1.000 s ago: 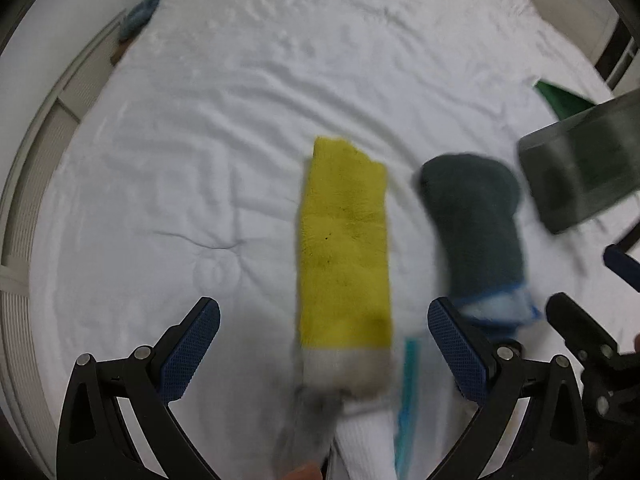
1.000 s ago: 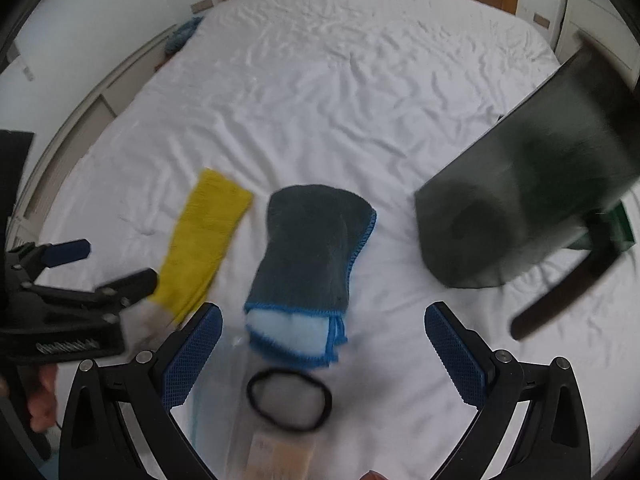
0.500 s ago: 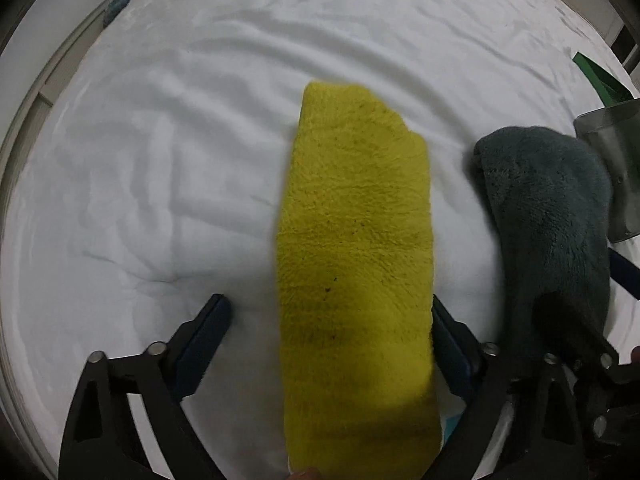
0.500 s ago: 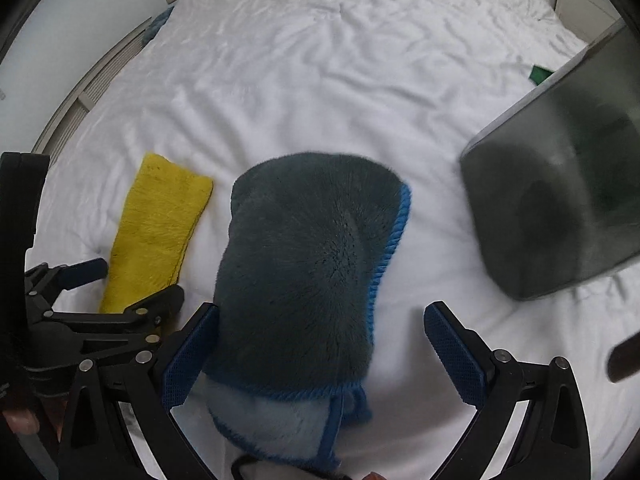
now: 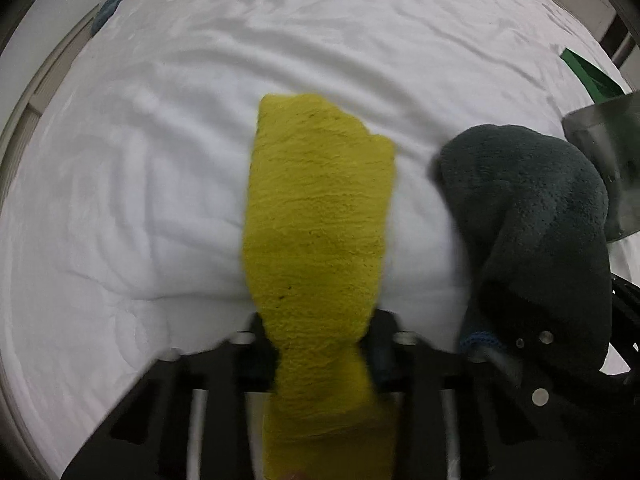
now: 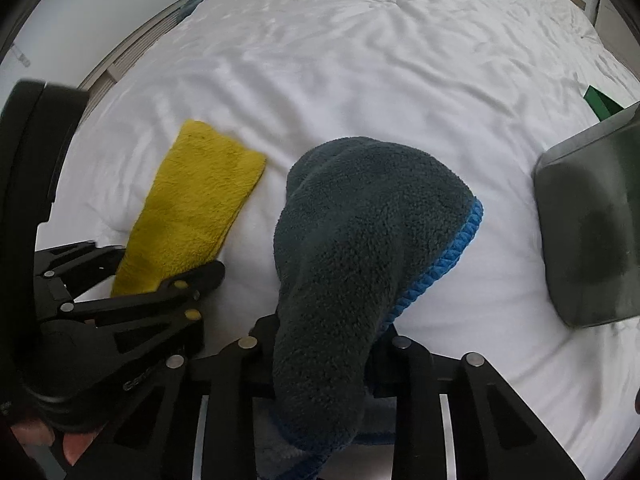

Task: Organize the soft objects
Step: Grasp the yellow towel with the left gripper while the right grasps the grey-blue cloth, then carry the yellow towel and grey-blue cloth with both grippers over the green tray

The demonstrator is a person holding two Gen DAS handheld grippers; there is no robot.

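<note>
A yellow fuzzy sock (image 5: 316,232) lies lengthwise on the white bed, its near end pinched in my left gripper (image 5: 320,356), which is shut on it. It also shows in the right wrist view (image 6: 192,212). A dark grey fleece sock with blue trim (image 6: 360,248) lies to its right; my right gripper (image 6: 324,360) is shut on its near end. The grey sock also shows in the left wrist view (image 5: 532,216), with the right gripper's frame over it.
A dark translucent bin (image 6: 592,236) sits on the bed to the right, also in the left wrist view (image 5: 612,160). A green object (image 5: 588,76) lies behind it. The white sheet (image 6: 360,72) stretches far ahead. The bed's left edge (image 6: 132,52) is near.
Both grippers moved down and forward over the socks and closed, the left on the yellow sock and the right on the grey sock.
</note>
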